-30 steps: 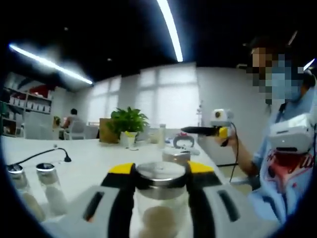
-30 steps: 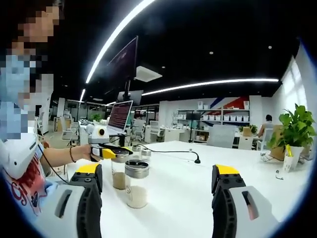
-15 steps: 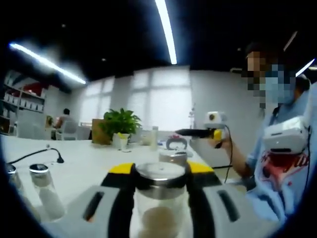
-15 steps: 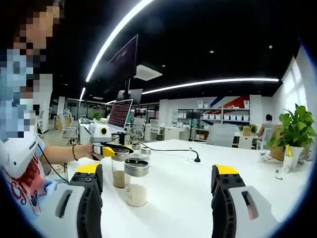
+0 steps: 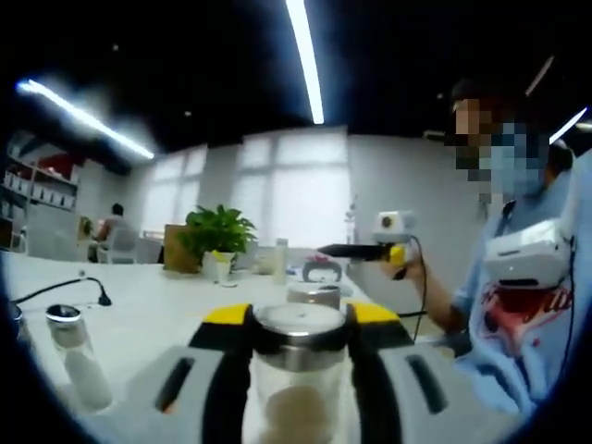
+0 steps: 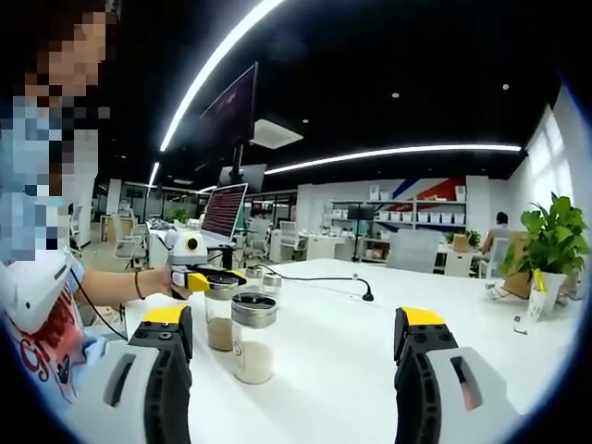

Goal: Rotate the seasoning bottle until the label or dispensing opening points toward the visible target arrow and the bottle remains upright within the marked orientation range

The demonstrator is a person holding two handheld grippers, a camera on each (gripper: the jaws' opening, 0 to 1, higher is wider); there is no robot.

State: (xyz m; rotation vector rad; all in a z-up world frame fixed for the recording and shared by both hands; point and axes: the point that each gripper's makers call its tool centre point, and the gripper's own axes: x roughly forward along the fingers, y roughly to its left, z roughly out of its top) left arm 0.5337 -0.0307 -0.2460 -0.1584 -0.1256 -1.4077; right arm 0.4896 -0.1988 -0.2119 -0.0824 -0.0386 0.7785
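1. Item: clear glass seasoning bottle with a brushed metal cap (image 5: 300,370), partly filled with pale brown powder. It stands upright on the white table (image 6: 370,333), next to a second capped glass bottle (image 6: 252,338).
2. Handling, as judged: rigid, smooth-walled and breakable, light to moderate in weight. The glass looks slippery, so the hold is best taken just under the cap, where the shoulder stops it sliding. An even squeeze should keep it plumb while turning.
3. Left gripper (image 5: 298,326): yellow-tipped black jaws clamped on the bottle's neck, one jaw either side of the cap. The bottle sits centred between them.
4. Right gripper (image 6: 291,335): jaws spread wide with nothing between them, well apart from the bottle.
5. Target arrow and label: cannot be made out.
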